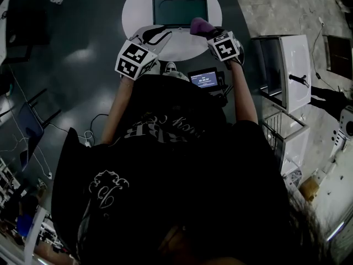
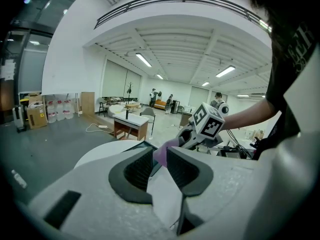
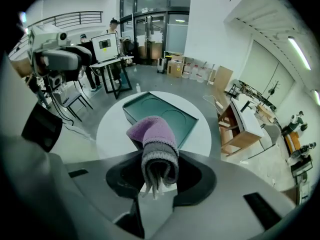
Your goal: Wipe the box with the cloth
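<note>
A dark green, tray-like box (image 1: 180, 11) lies on a round white table (image 1: 138, 4). My right gripper (image 1: 207, 31) hovers over the table's near right edge, shut on a purple and grey knitted cloth (image 1: 198, 25). In the right gripper view the cloth (image 3: 152, 134) stands up between the jaws of that gripper (image 3: 159, 160), with the box (image 3: 150, 106) just beyond it. My left gripper (image 1: 157, 36) is at the table's near left edge. Its jaws (image 2: 158, 153) stand a narrow gap apart with nothing in them. Past them I see the cloth (image 2: 163, 157) and a corner of the box (image 2: 135, 145).
A small lit screen (image 1: 204, 79) on a stand sits just below the table, near the person's body. A white cabinet (image 1: 292, 70) and a wire cart (image 1: 281, 131) stand to the right, a chair (image 1: 30, 120) to the left. A wooden desk (image 3: 245, 124) stands beyond the table.
</note>
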